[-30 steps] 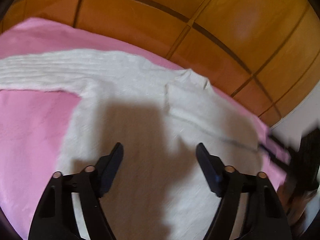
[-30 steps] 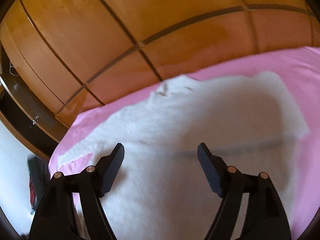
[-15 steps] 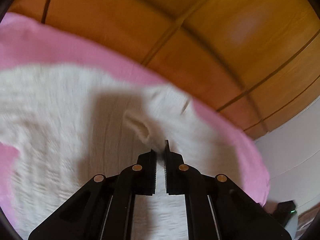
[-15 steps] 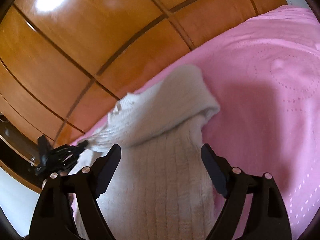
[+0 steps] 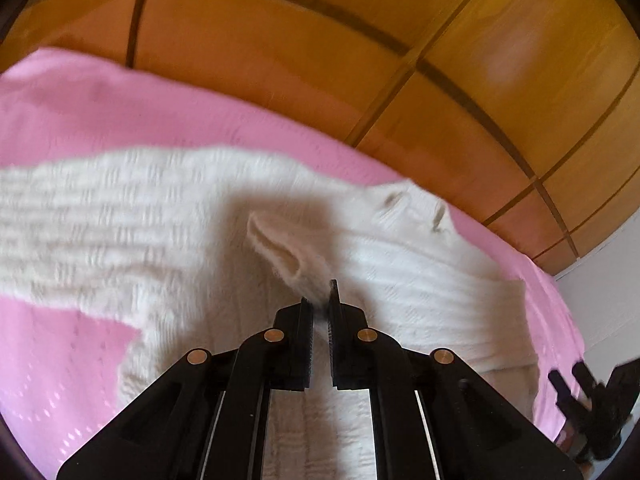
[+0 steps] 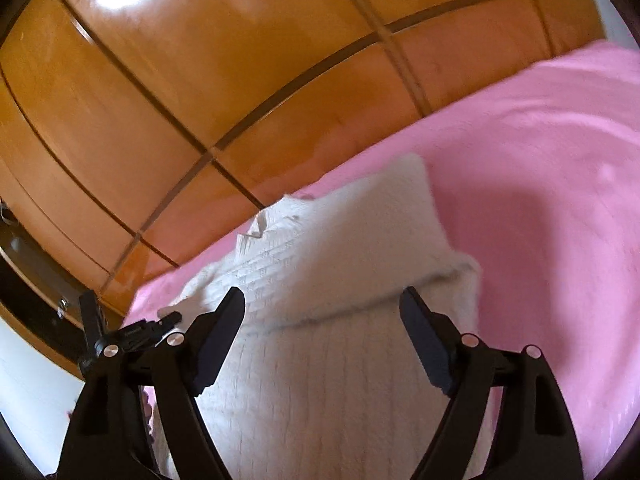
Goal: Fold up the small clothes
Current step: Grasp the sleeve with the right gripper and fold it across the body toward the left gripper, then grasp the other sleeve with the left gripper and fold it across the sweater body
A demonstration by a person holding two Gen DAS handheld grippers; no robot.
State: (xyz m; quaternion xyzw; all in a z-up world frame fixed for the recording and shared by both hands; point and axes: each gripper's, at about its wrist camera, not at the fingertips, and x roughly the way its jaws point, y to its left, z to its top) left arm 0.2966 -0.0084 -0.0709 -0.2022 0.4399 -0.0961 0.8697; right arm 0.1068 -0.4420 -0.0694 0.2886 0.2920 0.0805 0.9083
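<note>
A white knit sweater lies on a pink bedspread. My left gripper is shut on a raised pinch of the sweater's fabric near its middle. One sleeve stretches out to the left. In the right wrist view the sweater lies under my right gripper, which is open and empty above a folded-over part. The left gripper shows at the left of that view, and the right gripper at the lower right of the left view.
A glossy wooden wardrobe with dark panel seams stands right behind the bed; it also fills the top of the right wrist view. A white wall is at the right. Pink bedspread extends to the right of the sweater.
My left gripper closed on the sweater's fabric and now lifts a fold of it. My right gripper stayed open and swung over to the folded sweater's right side.
</note>
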